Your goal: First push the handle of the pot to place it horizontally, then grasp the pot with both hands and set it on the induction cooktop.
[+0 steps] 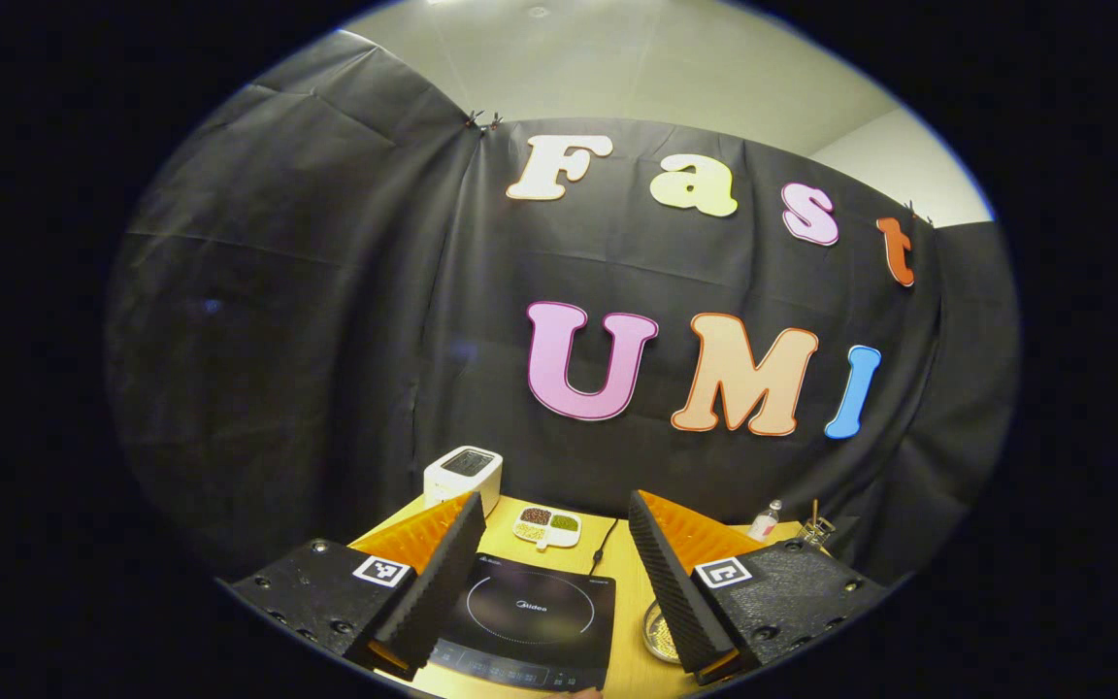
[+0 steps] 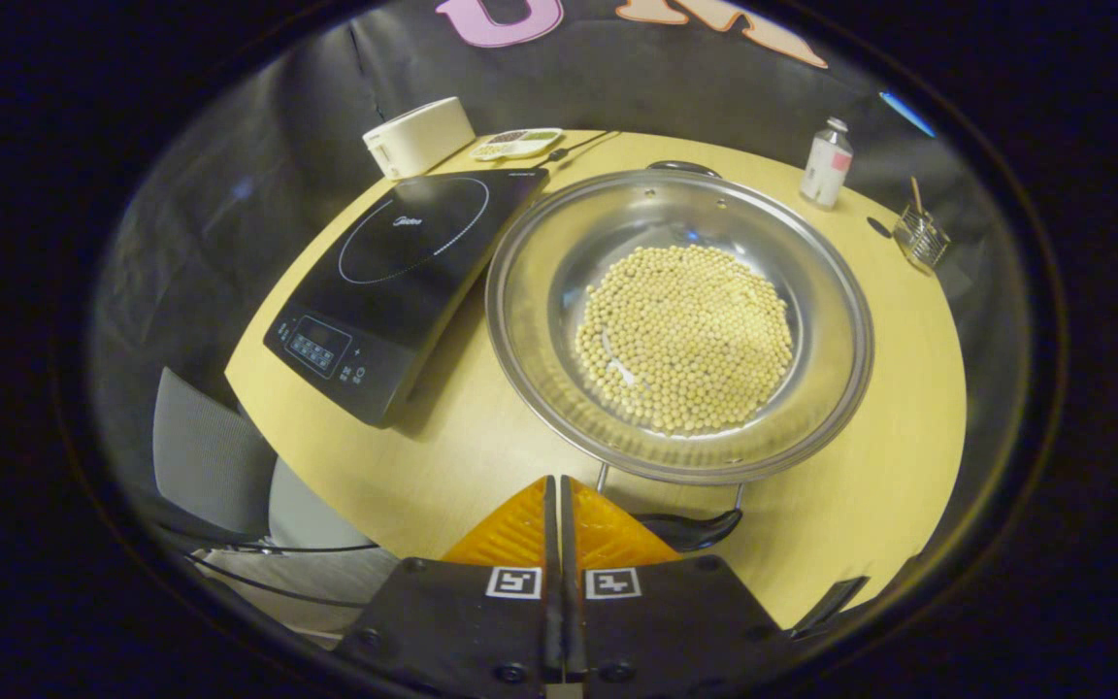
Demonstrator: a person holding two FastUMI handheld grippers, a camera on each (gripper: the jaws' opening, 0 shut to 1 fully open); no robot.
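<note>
A wide steel pot (image 2: 530, 320) holding pale beans (image 2: 685, 335) sits on the round wooden table (image 2: 443, 456), just right of the black induction cooktop (image 2: 404, 282). Its dark near handle (image 2: 690, 529) points toward me, and a second handle (image 2: 680, 167) is on the far rim. My right gripper (image 2: 555, 481) is shut on nothing, its tips close to the pot's near rim, just left of the near handle. My left gripper (image 1: 554, 500) is open and held high over the cooktop (image 1: 530, 612). A sliver of the pot (image 1: 661, 631) shows by its right finger.
At the back of the table stand a white box-shaped appliance (image 2: 418, 136), a small divided dish (image 2: 517, 143), a small bottle (image 2: 828, 162) and a wire holder (image 2: 920, 236). A cable (image 2: 578, 146) leaves the cooktop's rear. A grey chair (image 2: 219, 466) stands off the table's left edge.
</note>
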